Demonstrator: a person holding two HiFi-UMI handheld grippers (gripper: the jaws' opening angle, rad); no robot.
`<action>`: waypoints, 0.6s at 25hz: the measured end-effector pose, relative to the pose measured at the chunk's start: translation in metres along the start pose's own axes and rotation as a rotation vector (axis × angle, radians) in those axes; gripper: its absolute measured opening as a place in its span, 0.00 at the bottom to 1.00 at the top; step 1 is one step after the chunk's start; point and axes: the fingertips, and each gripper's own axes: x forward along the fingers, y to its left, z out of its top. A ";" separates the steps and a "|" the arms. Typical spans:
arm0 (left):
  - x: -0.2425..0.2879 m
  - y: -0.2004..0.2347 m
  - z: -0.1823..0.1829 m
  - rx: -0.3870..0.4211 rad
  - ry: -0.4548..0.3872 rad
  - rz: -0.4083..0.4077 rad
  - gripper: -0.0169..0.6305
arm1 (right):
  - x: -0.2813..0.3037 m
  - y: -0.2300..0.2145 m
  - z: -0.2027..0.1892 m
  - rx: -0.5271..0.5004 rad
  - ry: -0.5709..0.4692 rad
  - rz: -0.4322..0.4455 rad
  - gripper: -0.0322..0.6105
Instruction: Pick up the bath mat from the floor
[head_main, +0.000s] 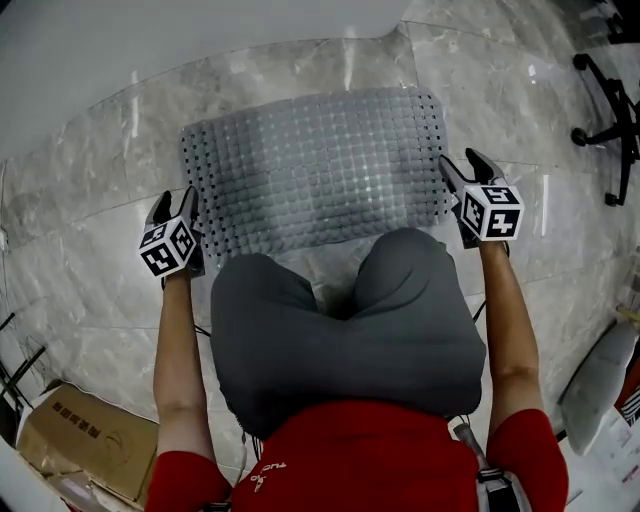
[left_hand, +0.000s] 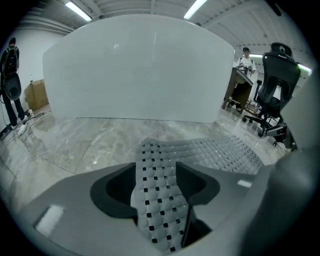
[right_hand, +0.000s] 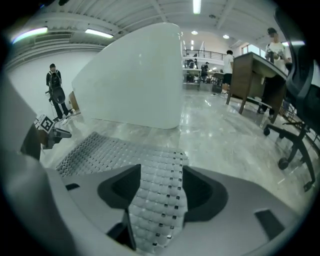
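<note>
Red short-slv tee (head_main: 350, 465), grey trousers (head_main: 340, 345)

The bath mat (head_main: 315, 170), a translucent grey rectangle of small raised squares with rows of holes along its edges, lies spread out on the marble floor (head_main: 90, 290) just before a curved white wall (head_main: 200, 40)

I'm looking at a glossy floor (head_main: 90, 300) of grey marbled stone, with glare streaks across it. A grey bath mat (head_main: 315, 175), covered in a grid of small bumps and holes, lies spread on it just in front of a white curved panel (head_main: 150, 40) that stands on the floor. A cardboard box (head_main: 90, 440) sits at my lower left, well apart from the mat. An office chair (head_main: 610, 130) rests its black wheeled base far right. A brown desk (right_hand: 255, 75) stands farther off.
</note>
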 end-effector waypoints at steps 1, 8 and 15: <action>0.005 0.002 -0.007 0.000 0.021 0.005 0.39 | 0.007 -0.003 -0.008 0.016 0.020 0.003 0.42; 0.035 0.006 -0.035 -0.020 0.124 0.014 0.43 | 0.052 -0.022 -0.057 0.056 0.164 0.004 0.46; 0.052 0.008 -0.051 -0.012 0.208 0.006 0.51 | 0.079 -0.038 -0.090 0.129 0.243 0.019 0.48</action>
